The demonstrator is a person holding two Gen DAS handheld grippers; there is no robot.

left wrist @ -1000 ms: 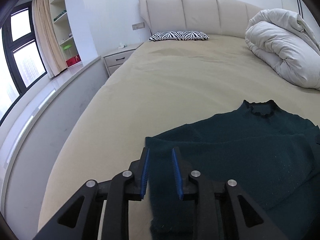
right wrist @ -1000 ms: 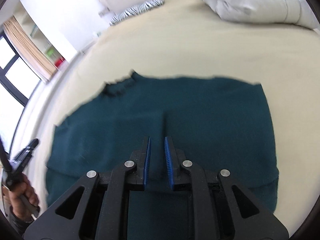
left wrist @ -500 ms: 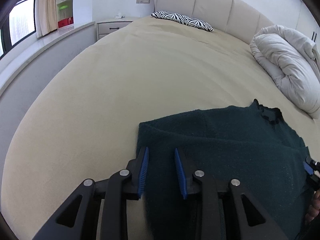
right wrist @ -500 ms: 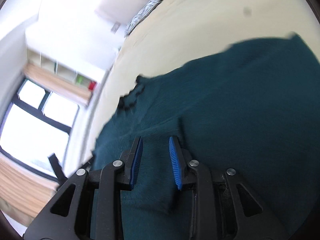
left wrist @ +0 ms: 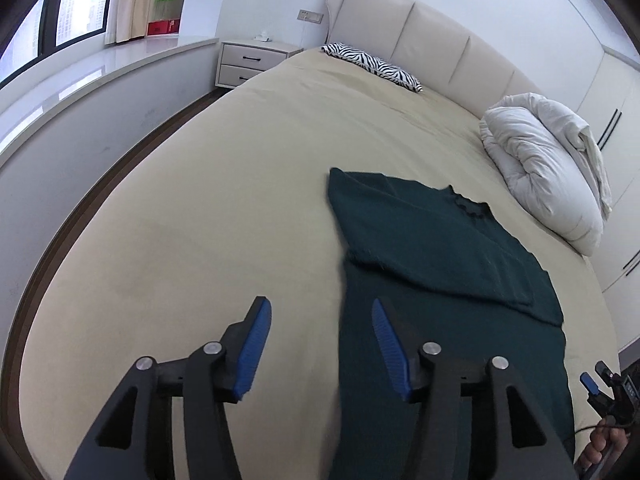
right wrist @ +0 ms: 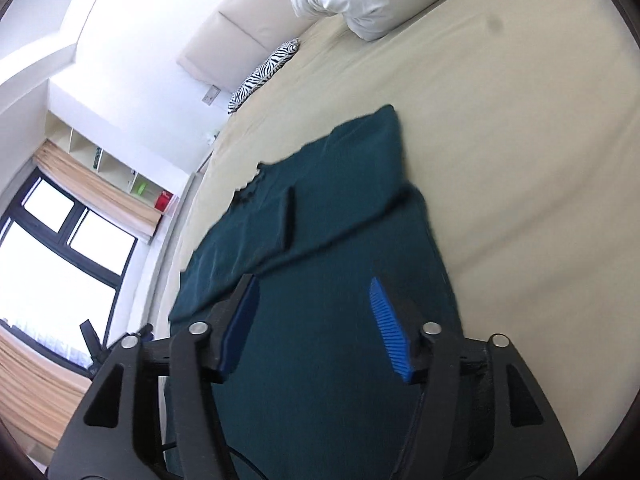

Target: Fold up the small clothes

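Observation:
A dark green sweater [left wrist: 440,256] lies flat on the beige bed [left wrist: 240,184], sleeves folded in over its body, frilled collar toward the headboard. My left gripper [left wrist: 320,316] hovers over the sweater's left edge near the hem, jaws opening, nothing between the blue pads. In the right wrist view the same sweater [right wrist: 320,248] fills the middle. My right gripper [right wrist: 312,300] hangs above its lower body, jaws opening and empty. The right gripper's tip and a hand [left wrist: 600,400] show at the lower right of the left wrist view.
A rolled white duvet [left wrist: 548,168] lies at the bed's right side and a zebra pillow [left wrist: 372,66] by the headboard. A nightstand [left wrist: 248,60] and a window ledge [left wrist: 80,92] run along the left. Bare sheet lies left of the sweater.
Both grippers have let go of the sweater, widened their jaws and pulled back toward the hem. Both sleeves now lie folded across the body.

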